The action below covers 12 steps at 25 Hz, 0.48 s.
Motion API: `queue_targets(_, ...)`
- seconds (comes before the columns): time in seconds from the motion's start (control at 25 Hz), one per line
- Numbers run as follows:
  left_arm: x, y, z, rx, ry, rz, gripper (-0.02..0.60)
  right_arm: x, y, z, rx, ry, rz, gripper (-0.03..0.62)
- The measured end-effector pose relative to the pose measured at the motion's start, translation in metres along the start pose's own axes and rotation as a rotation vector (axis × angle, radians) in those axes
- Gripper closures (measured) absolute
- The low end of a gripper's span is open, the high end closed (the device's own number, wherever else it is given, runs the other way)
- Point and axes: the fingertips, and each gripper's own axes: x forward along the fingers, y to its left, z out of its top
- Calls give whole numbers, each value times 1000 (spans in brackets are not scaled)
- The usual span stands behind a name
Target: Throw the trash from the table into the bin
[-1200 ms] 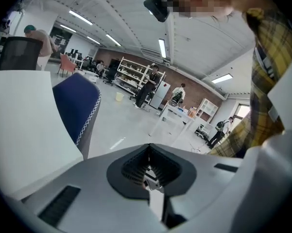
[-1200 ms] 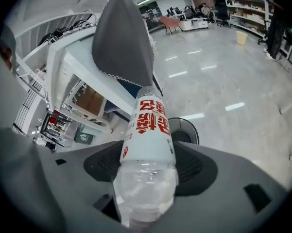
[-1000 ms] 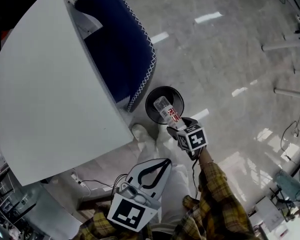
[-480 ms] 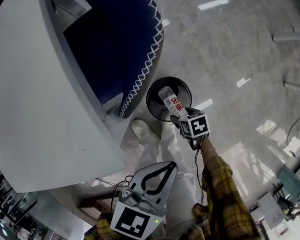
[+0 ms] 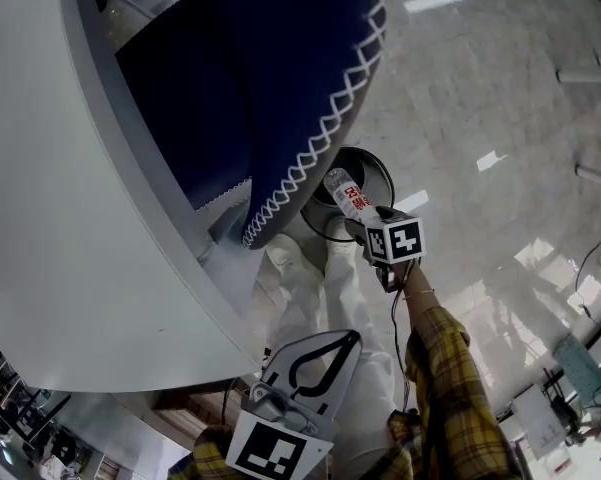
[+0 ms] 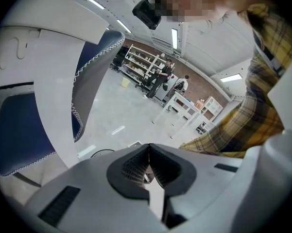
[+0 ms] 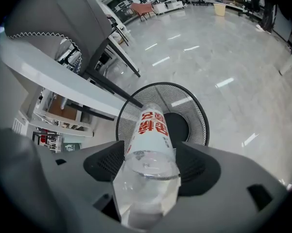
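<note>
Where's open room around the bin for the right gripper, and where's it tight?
Open: the bin mouth beyond the bottle, and bare floor on its side away from the table. Tight: table legs stand right by the rim.

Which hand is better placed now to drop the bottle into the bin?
Right. The right tool holds the bottle pointing over the mesh bin. The left tool is shut, empty and held back near the body.
</note>
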Motion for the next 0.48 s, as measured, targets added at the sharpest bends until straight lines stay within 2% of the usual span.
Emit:
queue_targets(0.16, 3, 1, -1, 0, 3, -2, 572, -1, 1, 9, -4, -40, 1, 283)
queue_targets(0.48, 10, 4, -5, -1, 10, -7, 572, -13, 7, 10, 23, -38, 26, 283)
